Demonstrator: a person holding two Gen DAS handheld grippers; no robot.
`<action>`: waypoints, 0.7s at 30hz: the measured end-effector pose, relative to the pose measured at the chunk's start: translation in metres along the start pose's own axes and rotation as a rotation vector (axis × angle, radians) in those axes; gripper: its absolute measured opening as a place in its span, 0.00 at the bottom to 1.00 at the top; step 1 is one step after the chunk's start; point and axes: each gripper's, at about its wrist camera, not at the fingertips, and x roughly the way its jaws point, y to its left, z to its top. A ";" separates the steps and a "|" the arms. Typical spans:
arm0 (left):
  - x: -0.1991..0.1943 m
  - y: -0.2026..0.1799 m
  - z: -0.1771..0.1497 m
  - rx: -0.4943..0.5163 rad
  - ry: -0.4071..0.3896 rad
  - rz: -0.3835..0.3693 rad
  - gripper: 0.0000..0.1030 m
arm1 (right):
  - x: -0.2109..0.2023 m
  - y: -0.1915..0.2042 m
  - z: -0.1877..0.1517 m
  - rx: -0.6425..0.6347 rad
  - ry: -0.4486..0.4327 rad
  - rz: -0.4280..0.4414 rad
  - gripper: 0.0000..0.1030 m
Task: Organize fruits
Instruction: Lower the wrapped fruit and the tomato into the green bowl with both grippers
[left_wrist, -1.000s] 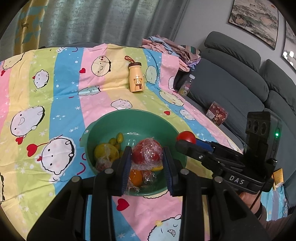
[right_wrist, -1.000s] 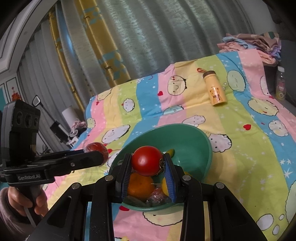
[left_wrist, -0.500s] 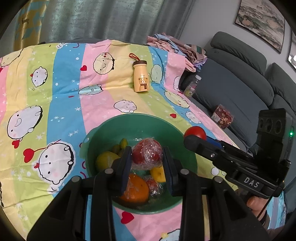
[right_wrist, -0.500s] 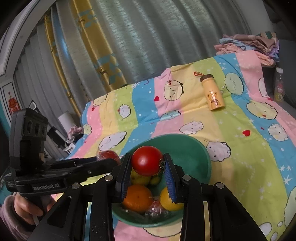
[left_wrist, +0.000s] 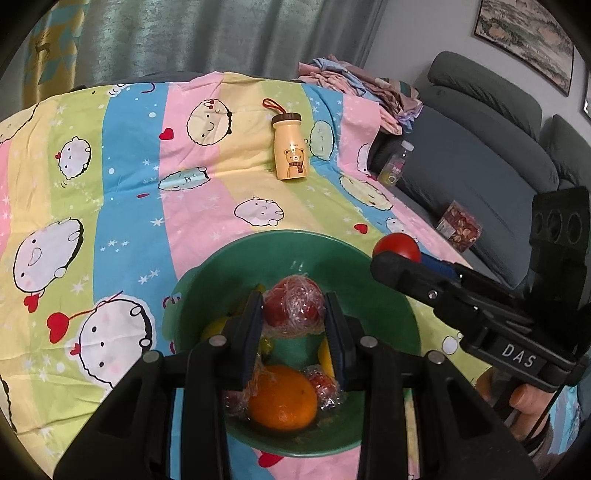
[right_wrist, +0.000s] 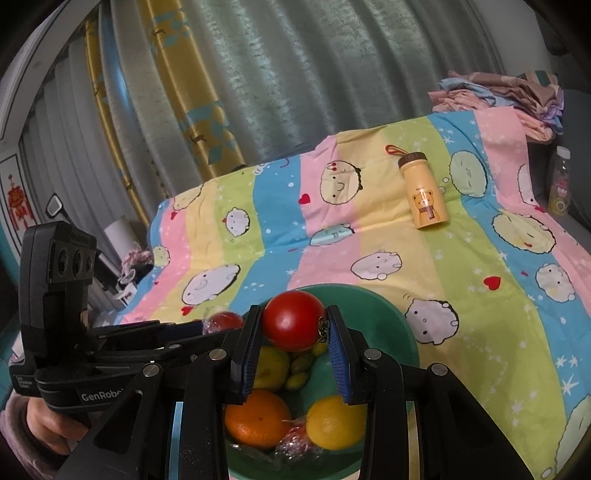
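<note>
Both tools have risen above the green bowl (left_wrist: 192, 288) since a second ago. Left tool (left_wrist: 293, 314) pinches a plastic-wrapped red fruit (left_wrist: 293, 308); right tool (right_wrist: 291, 325) pinches a bare tomato (right_wrist: 293, 319). Judged: both removals proceeding; orange (left_wrist: 282, 397) remains inside.

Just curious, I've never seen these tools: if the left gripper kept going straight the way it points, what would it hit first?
Probably the far inside wall of the green bowl; the left gripper already holds a plastic-wrapped red fruit over it. Depth is unclear.

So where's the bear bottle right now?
The bear bottle stands upright on the striped blanket, well beyond the green bowl, toward the sofa side.
</note>
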 end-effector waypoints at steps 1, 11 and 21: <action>0.001 0.000 0.000 0.003 0.002 0.004 0.31 | 0.002 0.000 0.000 -0.002 0.005 -0.003 0.35; 0.016 0.001 0.002 0.022 0.044 0.040 0.31 | 0.012 -0.005 -0.005 -0.003 0.046 -0.019 0.35; 0.024 0.002 0.001 0.028 0.081 0.062 0.31 | 0.014 -0.005 -0.006 -0.006 0.054 -0.025 0.35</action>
